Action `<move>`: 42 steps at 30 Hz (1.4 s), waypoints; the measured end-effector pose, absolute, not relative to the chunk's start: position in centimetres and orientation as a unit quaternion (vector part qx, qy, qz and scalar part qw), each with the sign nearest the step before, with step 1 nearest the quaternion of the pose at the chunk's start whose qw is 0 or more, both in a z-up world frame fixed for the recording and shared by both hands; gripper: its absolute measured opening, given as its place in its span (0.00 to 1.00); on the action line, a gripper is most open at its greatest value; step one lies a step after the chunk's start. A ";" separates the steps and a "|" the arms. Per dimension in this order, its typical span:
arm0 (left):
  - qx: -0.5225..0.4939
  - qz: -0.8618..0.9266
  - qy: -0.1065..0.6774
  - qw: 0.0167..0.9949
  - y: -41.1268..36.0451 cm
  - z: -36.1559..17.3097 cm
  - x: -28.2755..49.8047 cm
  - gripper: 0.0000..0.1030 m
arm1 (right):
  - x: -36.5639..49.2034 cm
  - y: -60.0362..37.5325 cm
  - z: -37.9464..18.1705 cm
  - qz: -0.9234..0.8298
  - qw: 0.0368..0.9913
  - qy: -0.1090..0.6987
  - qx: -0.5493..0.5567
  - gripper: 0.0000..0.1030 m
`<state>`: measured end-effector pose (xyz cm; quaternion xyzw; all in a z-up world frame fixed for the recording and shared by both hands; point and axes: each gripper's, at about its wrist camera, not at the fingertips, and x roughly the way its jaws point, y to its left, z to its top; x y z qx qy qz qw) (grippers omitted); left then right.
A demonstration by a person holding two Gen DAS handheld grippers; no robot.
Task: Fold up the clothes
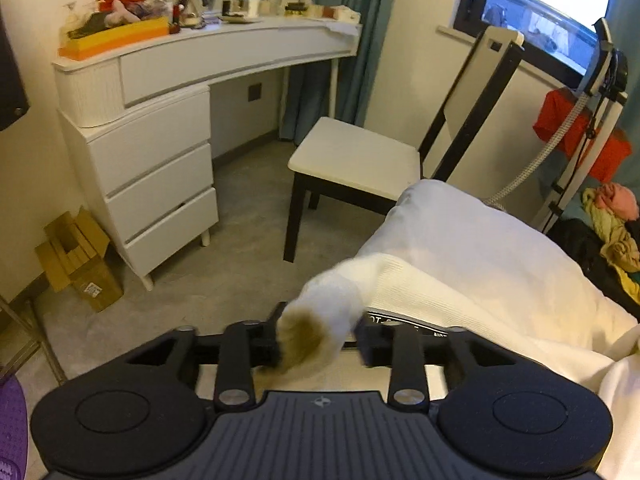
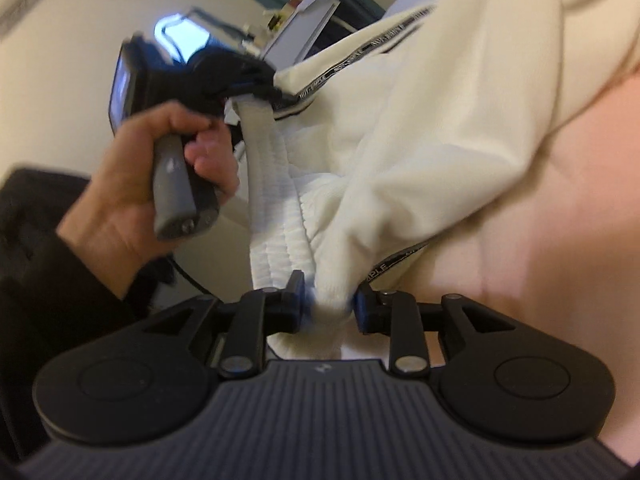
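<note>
Left wrist view, scanned from 9 toward 3 o'clock. A cardboard box stands on the carpet at 9 o'clock, beside a white dresser whose top is cluttered. At 12 o'clock is a white-seated chair. From centre out to 3 o'clock lies the cream garment, draped over a white bed cover. At 3 o'clock, a pile of coloured clothes. The left gripper, at 6 o'clock, has its fingers closed on a ribbed cuff of the garment; a brownish patch shows on the cuff.

Right wrist view. At 9 o'clock, a hand in a dark sleeve grips the grey handle of the left gripper, which pinches an upper edge of the garment. A black lettered stripe runs toward 1 o'clock. The right gripper, at 6 o'clock, pinches a bunched ribbed fold. The cloth hangs taut between the two grippers.
</note>
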<state>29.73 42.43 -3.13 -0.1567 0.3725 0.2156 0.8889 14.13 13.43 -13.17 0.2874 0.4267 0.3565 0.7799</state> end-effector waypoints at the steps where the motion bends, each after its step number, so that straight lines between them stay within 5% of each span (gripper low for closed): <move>1: -0.151 0.212 0.369 0.892 41.7 -2.7 29.1 0.51 | 13.6 12.9 -12.8 0.360 0.783 0.422 0.281 0.37; 5: -0.116 0.195 0.341 0.912 37.7 -0.3 25.9 0.75 | 11.1 10.0 -10.2 0.364 0.809 0.386 0.252 0.68; 8: -0.101 0.158 0.307 0.933 34.4 2.0 22.6 0.79 | 8.8 7.1 -7.8 0.356 0.836 0.348 0.228 0.83; 20: -0.017 0.041 0.219 0.975 18.2 3.3 8.2 0.86 | 1.6 -6.7 -1.4 0.247 0.937 0.212 0.129 0.83; 27: -0.053 0.002 0.204 0.977 11.6 1.4 2.2 0.88 | 0.4 -13.5 -1.9 0.175 0.960 0.176 0.126 0.83; 42: -0.012 -0.026 0.248 0.968 6.0 -1.0 10.3 0.91 | 2.1 -19.6 -3.5 0.139 0.957 0.183 0.176 0.83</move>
